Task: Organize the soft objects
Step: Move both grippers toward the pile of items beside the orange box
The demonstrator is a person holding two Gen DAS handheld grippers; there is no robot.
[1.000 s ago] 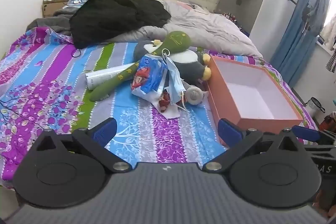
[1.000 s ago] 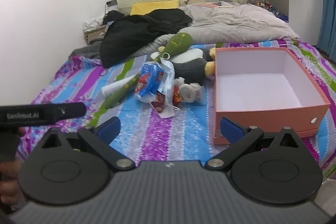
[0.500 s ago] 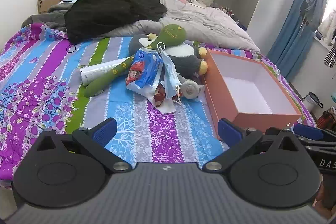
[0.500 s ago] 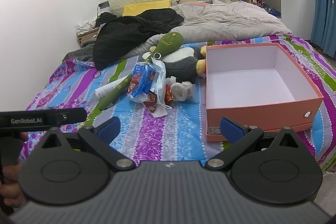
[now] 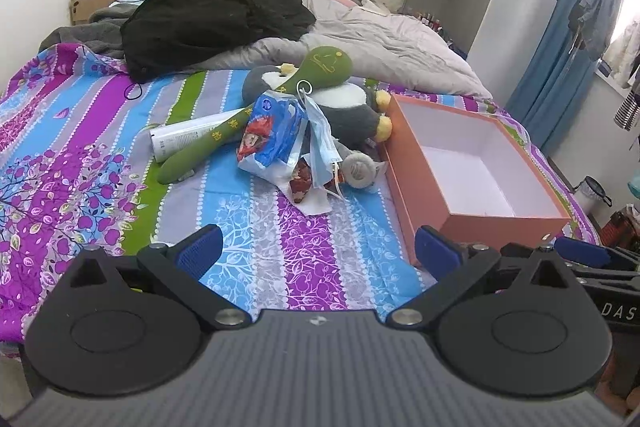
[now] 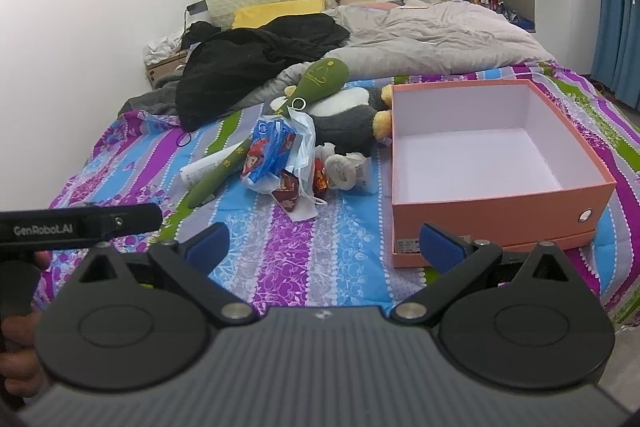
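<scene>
Across the striped floral bedspread (image 5: 280, 227) a heap of soft things is seen near the middle of the bed, just left of an open orange box (image 5: 472, 167) whose white inside holds nothing. At the far side of the heap a grey-and-white penguin plush (image 5: 352, 107) is laid on its back, its yellow feet touching the box's left wall. Over the plush a long green plush club (image 5: 248, 115) is draped, its round head far and its narrow end near and to the left. A white tube (image 5: 180, 139) is tucked under the club. A blue-and-white printed plastic bag (image 5: 272, 139) is piled on the near side, with a pale blue face mask (image 5: 320, 143) hung over it and a small grey round plush (image 5: 358, 167) beside the box. A black garment (image 5: 208, 23) and a grey quilt (image 5: 380, 39) are spread at the far end.

The left gripper (image 5: 316, 253) is held above the near edge of the bed, its blue-padded fingers (image 5: 200, 253) spread wide with nothing between them. The right gripper (image 6: 326, 251) is likewise held released and empty, its right finger close to the box's near left corner.
</scene>
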